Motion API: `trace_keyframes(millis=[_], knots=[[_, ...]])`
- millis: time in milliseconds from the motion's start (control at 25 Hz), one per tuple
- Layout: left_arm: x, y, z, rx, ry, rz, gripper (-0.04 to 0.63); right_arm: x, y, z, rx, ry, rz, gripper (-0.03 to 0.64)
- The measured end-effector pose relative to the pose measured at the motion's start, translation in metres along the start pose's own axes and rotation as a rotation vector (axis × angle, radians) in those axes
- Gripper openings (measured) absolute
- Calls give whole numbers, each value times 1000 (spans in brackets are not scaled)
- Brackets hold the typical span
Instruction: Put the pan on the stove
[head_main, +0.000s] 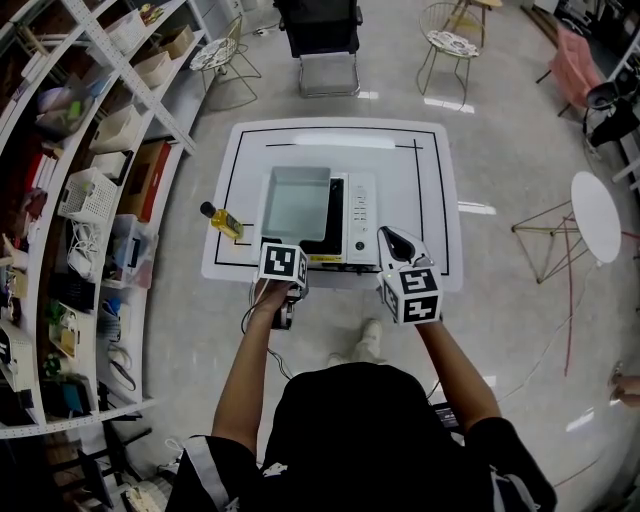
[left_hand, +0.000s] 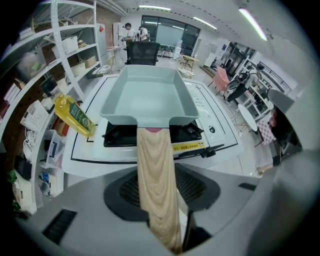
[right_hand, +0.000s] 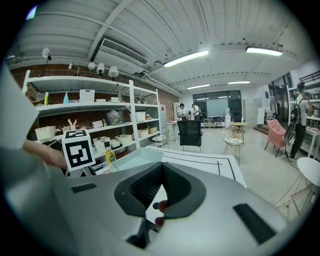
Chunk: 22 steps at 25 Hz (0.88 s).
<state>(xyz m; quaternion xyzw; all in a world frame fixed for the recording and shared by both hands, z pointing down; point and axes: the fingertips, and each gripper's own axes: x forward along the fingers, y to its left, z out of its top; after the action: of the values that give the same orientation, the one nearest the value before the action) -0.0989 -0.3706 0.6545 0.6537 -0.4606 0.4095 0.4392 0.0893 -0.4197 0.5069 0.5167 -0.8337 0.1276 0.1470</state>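
Wooden handle (left_hand: 152, 150) of the pan (left_hand: 147, 95) lies loose between the wide-open jaws of my left gripper (left_hand: 157, 172), the pan resting just ahead on the stove (left_hand: 189, 131), while my right gripper (head_main: 392, 240) is closed on nothing.

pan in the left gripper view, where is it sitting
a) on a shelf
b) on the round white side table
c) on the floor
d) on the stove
d, the pan rests on top of the stove, with its wooden handle pointing back toward the camera.
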Motion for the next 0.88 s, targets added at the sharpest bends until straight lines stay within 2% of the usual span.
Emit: trace_keyframes(millis=[400, 600, 880], knots=[[-14, 0, 2, 18, -73, -6, 161, -3, 8, 0, -14, -3, 6, 0], [-25, -1, -2, 56, -107, -6, 161, -9, 16, 0, -20, -5, 1, 0], [-56, 3, -3, 100, -218, -21, 161, -19, 33, 2, -26, -12, -28, 0]])
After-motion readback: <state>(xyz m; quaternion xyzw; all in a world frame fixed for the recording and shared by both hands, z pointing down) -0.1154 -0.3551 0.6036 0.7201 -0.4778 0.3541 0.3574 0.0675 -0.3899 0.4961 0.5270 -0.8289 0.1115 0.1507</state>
